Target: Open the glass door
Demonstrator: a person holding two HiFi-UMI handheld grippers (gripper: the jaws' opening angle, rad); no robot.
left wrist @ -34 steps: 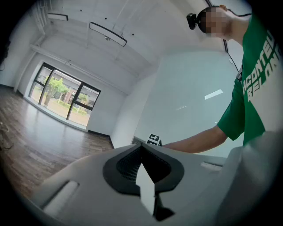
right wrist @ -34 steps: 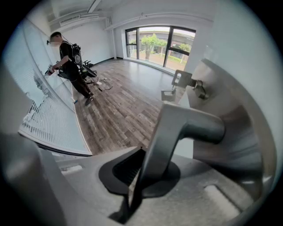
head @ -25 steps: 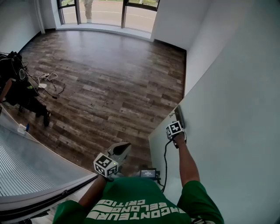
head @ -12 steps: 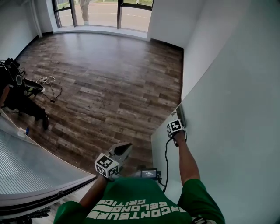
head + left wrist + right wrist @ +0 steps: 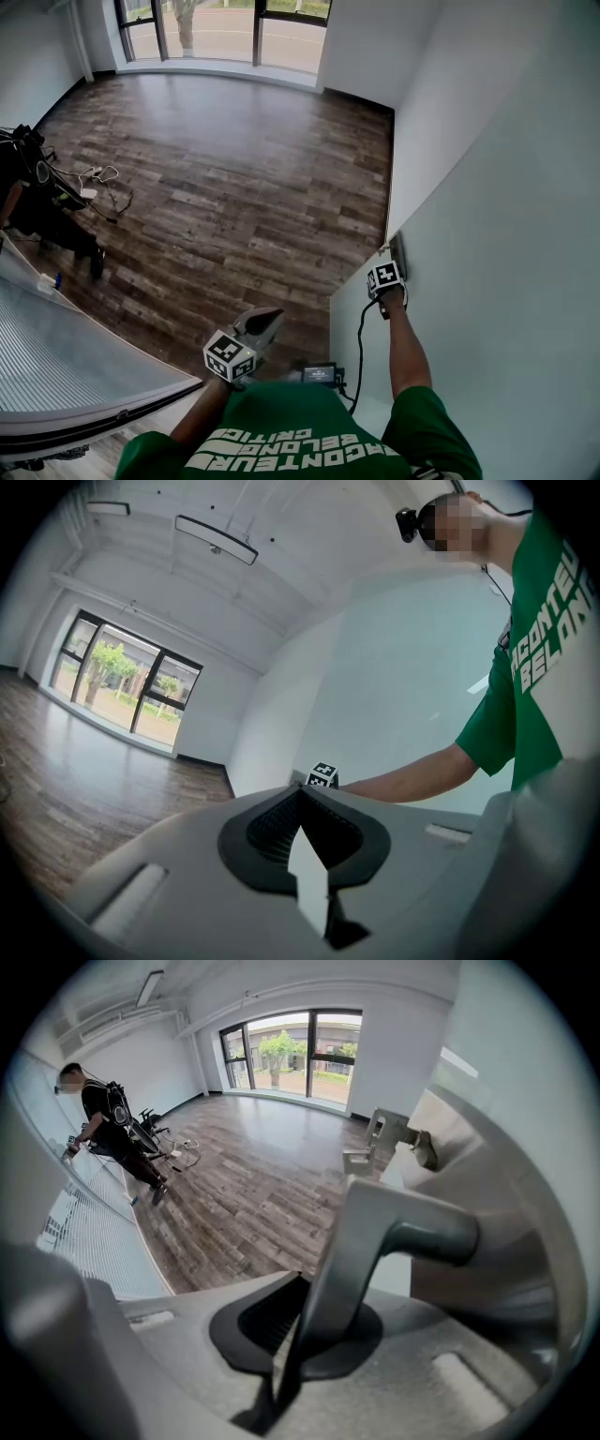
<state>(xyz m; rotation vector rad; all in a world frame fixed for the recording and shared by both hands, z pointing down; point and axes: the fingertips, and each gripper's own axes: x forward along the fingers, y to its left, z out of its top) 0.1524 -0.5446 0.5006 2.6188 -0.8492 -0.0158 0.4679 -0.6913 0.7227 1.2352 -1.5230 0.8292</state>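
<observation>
Wood floor (image 5: 234,169) beyond; right gripper (image 5: 298,1288) clamped on handle (image 5: 394,1227) of glass door (image 5: 487,244); left gripper (image 5: 302,794) closed, empty.

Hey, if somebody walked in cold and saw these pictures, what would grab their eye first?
Most likely the right gripper, shut on the grey lever handle at the edge of the pale frosted glass door on the right. Next comes the wide wood plank floor running to the big windows at the far end, with a person in black beside cables at the left.
</observation>
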